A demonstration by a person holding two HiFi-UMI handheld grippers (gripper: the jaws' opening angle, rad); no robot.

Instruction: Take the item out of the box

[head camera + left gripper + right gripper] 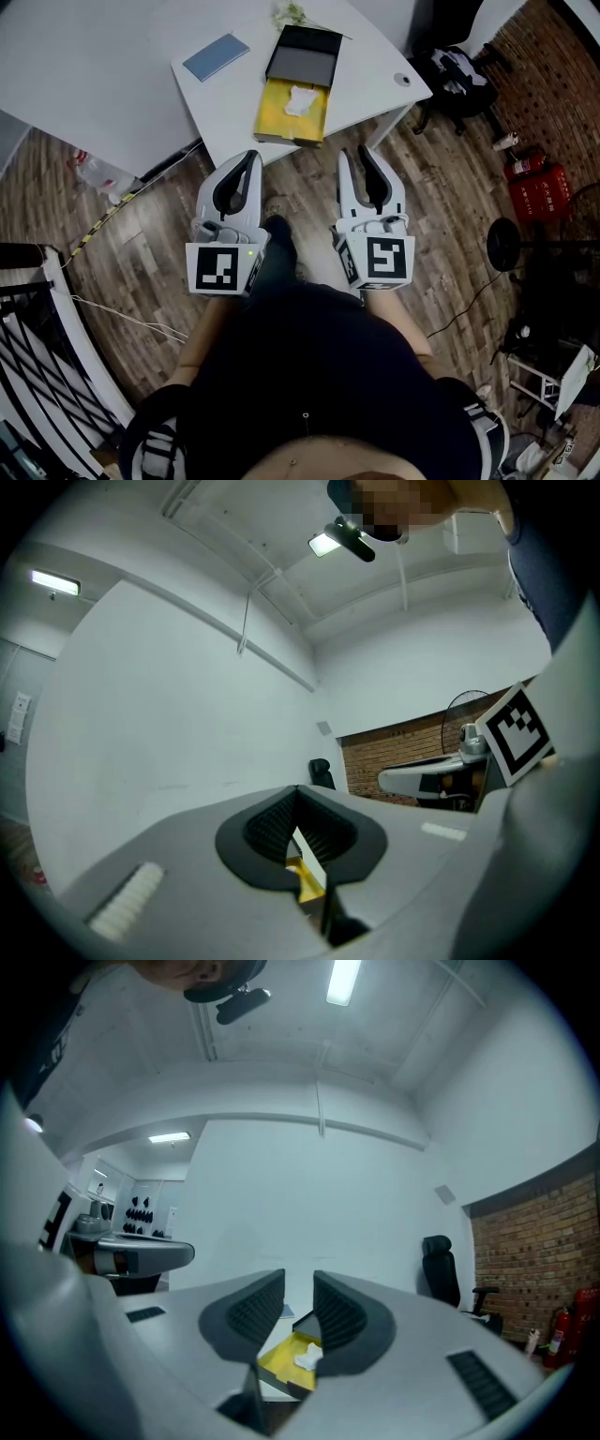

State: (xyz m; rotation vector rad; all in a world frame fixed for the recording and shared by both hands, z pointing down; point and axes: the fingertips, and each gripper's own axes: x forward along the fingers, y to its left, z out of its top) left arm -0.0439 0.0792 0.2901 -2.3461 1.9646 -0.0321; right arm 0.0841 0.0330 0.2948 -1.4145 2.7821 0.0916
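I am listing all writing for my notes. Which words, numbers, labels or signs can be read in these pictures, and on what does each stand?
No text can be read.
Red box on the floor: white characters, too small to read.
Left cube, right cube: square markers, no letters.
Yellow box, blue booklet: no print seen.

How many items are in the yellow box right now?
1: a white item lying on the floor of the yellow box, toward its far end. Anything under it would be hidden.
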